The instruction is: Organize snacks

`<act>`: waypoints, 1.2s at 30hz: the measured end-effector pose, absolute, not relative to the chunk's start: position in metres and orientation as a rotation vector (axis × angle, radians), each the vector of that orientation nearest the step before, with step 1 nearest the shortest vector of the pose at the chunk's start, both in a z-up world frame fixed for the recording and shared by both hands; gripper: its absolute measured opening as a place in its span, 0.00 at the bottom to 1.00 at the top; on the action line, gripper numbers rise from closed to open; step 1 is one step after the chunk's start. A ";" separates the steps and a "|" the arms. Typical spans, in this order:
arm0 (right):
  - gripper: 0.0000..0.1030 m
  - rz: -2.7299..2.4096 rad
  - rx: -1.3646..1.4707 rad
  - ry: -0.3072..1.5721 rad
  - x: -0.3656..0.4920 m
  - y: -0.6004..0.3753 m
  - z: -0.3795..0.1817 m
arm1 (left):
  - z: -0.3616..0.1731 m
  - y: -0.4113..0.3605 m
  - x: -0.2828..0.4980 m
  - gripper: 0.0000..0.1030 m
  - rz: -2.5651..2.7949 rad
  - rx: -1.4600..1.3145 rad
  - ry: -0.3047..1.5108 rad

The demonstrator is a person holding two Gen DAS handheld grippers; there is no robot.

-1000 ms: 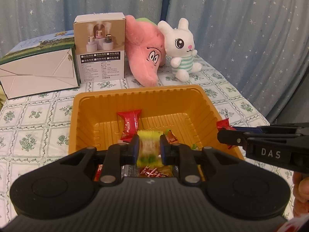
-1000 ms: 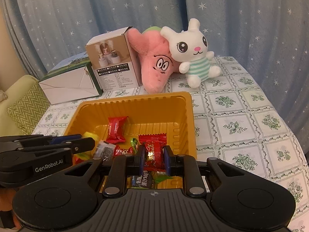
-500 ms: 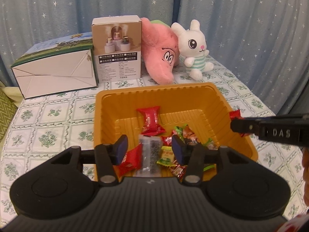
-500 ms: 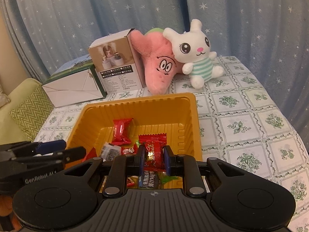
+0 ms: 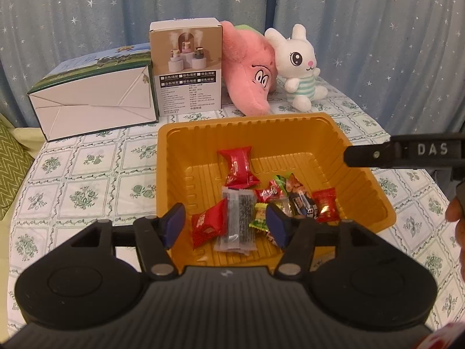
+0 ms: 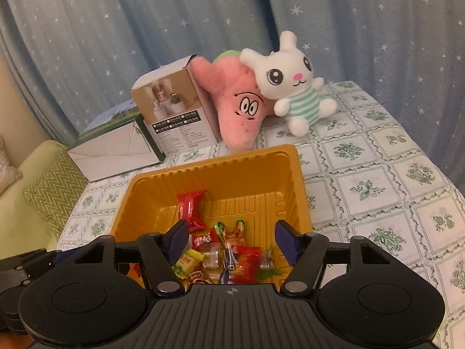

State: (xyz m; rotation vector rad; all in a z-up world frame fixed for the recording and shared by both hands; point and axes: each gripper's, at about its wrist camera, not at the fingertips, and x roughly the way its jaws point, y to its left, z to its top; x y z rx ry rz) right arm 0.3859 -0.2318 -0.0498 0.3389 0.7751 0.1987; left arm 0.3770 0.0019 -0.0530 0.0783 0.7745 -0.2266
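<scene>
**Both grippers open over the tray, candy dropped**

A second ago my left gripper (image 5: 225, 225) pinched a yellow-green candy and my right gripper (image 6: 232, 241) clamped a red packet; half a second ago the left had already let go, the right had not. Now both stand wide apart with nothing between the pads — each load lies in the tray (image 5: 290, 122) below.

From the left wrist, nearest me, a red packet (image 5: 206, 226) and a clear sachet with dark filling (image 5: 237, 221) lie in the gap between my left fingers, on the tray floor. The yellow-green candy (image 5: 259, 218) sits just inside the right-hand pad, partly hidden by it. Beyond that pad is a dark wrapper (image 5: 302, 203) touching a small red sweet (image 5: 325, 205), and farther in a bigger red packet (image 5: 239, 167) lies alone near the middle.

From the right wrist, the dropped red packet (image 6: 250, 264) lies between my right fingers in the heap at the tray's near wall.

Past the tray, on the patterned cloth (image 5: 87, 180) — a white carton (image 5: 96, 103), an upright box (image 5: 187, 67), a pink plush (image 5: 250, 69) and a white bunny (image 5: 299, 67) against the curtain (image 5: 363, 29).
</scene>
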 end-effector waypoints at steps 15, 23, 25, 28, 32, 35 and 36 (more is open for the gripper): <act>0.64 0.159 0.341 0.784 0.335 -0.244 -0.028 | -0.033 0.010 0.326 0.82 -0.195 0.052 0.746; 0.64 0.161 0.333 0.777 0.291 -0.241 -0.006 | -0.013 0.013 0.281 0.92 -0.175 0.035 0.731; 0.64 0.162 0.321 0.775 0.279 -0.240 -0.001 | -0.008 0.016 0.270 0.94 -0.167 0.018 0.729; 0.64 0.166 0.308 0.773 0.259 -0.237 0.005 | 0.000 0.018 0.251 0.99 -0.162 0.005 0.722; 0.64 0.166 0.306 0.776 0.234 -0.236 0.012 | 0.009 0.017 0.228 1.00 -0.162 0.008 0.718; 0.64 0.166 0.300 0.774 0.216 -0.236 0.016 | 0.015 0.015 0.211 1.00 -0.160 0.010 0.705; 0.64 0.166 0.295 0.774 0.209 -0.235 0.018 | 0.017 0.014 0.205 1.00 -0.158 0.012 0.697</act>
